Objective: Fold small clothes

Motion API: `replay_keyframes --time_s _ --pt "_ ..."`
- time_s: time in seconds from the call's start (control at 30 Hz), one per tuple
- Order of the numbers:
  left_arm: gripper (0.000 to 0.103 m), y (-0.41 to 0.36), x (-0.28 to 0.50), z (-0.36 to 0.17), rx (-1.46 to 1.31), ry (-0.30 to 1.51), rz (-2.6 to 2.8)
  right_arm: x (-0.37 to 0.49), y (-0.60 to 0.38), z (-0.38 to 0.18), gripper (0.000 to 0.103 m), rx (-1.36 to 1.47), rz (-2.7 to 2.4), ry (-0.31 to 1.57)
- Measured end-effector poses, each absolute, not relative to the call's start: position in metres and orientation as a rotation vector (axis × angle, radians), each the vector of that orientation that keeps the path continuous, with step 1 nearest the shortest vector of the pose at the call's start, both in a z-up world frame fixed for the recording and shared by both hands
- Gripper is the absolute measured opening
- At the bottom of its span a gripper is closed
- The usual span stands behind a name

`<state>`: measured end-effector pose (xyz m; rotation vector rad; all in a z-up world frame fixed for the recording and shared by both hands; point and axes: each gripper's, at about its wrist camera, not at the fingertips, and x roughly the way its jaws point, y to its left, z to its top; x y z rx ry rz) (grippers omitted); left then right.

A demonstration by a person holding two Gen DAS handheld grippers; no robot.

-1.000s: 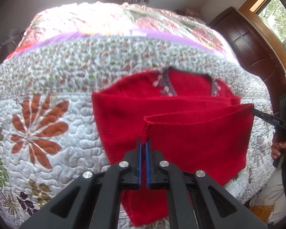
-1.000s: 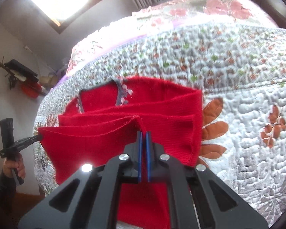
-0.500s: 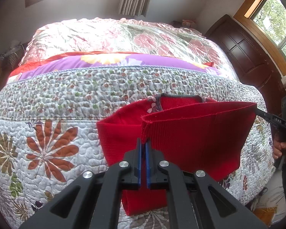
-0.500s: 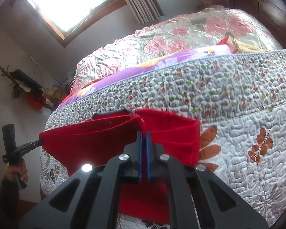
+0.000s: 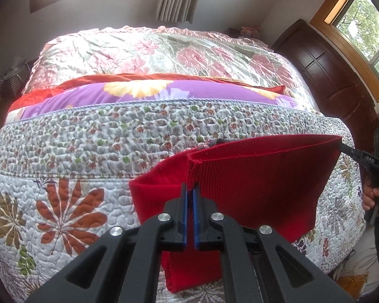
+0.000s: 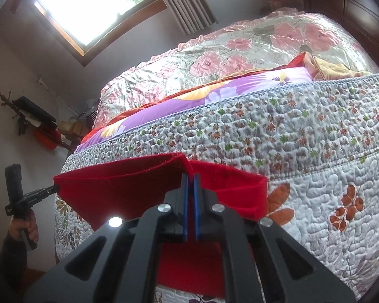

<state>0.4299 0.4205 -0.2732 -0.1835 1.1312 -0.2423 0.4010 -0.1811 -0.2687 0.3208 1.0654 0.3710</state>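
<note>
A small red knit sweater [image 5: 260, 179] hangs stretched between both grippers above the quilted bed [image 5: 88, 146]. My left gripper [image 5: 189, 189] is shut on one corner of its hem, the fabric pinched between the blue pads. My right gripper [image 6: 189, 179] is shut on the opposite corner of the red sweater [image 6: 118, 189]. The lifted hem is taut and level, and the rest of the garment droops in folds below it toward the bed's front edge. A dark collar trim [image 5: 218, 142] peeks just above the hem. Each view shows the other gripper held in a hand.
The bed carries a floral quilt, a purple flowered sheet [image 5: 144, 93] and a shiny pink-flowered cover [image 5: 164, 50] behind. A dark wooden wardrobe [image 5: 323, 70] stands at the right, windows high on the walls, and a wall rack with bags [image 6: 32, 121] at the left.
Both grippers have risen with the sweater's hem. The garment, earlier lying partly flat with its neckline showing, now hangs off the bed, and more of the far bedding is in view.
</note>
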Motion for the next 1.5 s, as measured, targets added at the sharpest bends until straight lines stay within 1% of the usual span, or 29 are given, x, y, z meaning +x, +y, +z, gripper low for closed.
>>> replay_keyframes --time_s 0.3,0.47,0.77,1.1,1.13,1.17,1.2,1.23,1.27,1.3,1.33,1.4,1.5 --pt "0.003 0.424 0.458 -0.284 -0.17 1.139 -0.257 0.425 -0.179 -0.279 0.003 0.314 0.378 1.067" --pt "0.003 0.43 0.479 -0.304 -0.193 1.176 -0.274 0.439 -0.18 -0.295 0.003 0.315 0.369 1.085" --pt "0.003 0.439 0.516 -0.363 -0.25 1.263 -0.297 0.469 -0.181 -0.338 0.003 0.298 0.365 1.143" --pt "0.003 0.452 0.543 -0.428 -0.304 1.319 -0.278 0.49 -0.18 -0.377 0.003 0.28 0.353 1.189" --pt "0.004 0.453 0.544 -0.431 -0.309 1.321 -0.279 0.492 -0.18 -0.38 0.003 0.285 0.354 1.197" --pt "0.01 0.454 0.545 -0.434 -0.31 1.321 -0.276 0.493 -0.179 -0.384 0.007 0.288 0.351 1.207" --pt "0.013 0.455 0.545 -0.433 -0.305 1.318 -0.267 0.495 -0.179 -0.387 0.01 0.29 0.345 1.215" --pt "0.02 0.457 0.544 -0.43 -0.295 1.306 -0.247 0.494 -0.179 -0.387 0.015 0.289 0.326 1.212" --pt "0.031 0.459 0.543 -0.427 -0.29 1.297 -0.229 0.493 -0.18 -0.384 0.018 0.289 0.309 1.204" --pt "0.037 0.461 0.54 -0.42 -0.274 1.284 -0.196 0.49 -0.181 -0.38 0.022 0.289 0.296 1.194" --pt "0.039 0.46 0.535 -0.411 -0.241 1.265 -0.167 0.487 -0.183 -0.374 0.022 0.293 0.287 1.178" --pt "0.04 0.453 0.526 -0.395 -0.202 1.239 -0.162 0.48 -0.184 -0.363 0.022 0.324 0.298 1.161" --pt "0.041 0.439 0.514 -0.384 -0.213 1.233 -0.209 0.472 -0.175 -0.358 0.022 0.366 0.354 1.167"
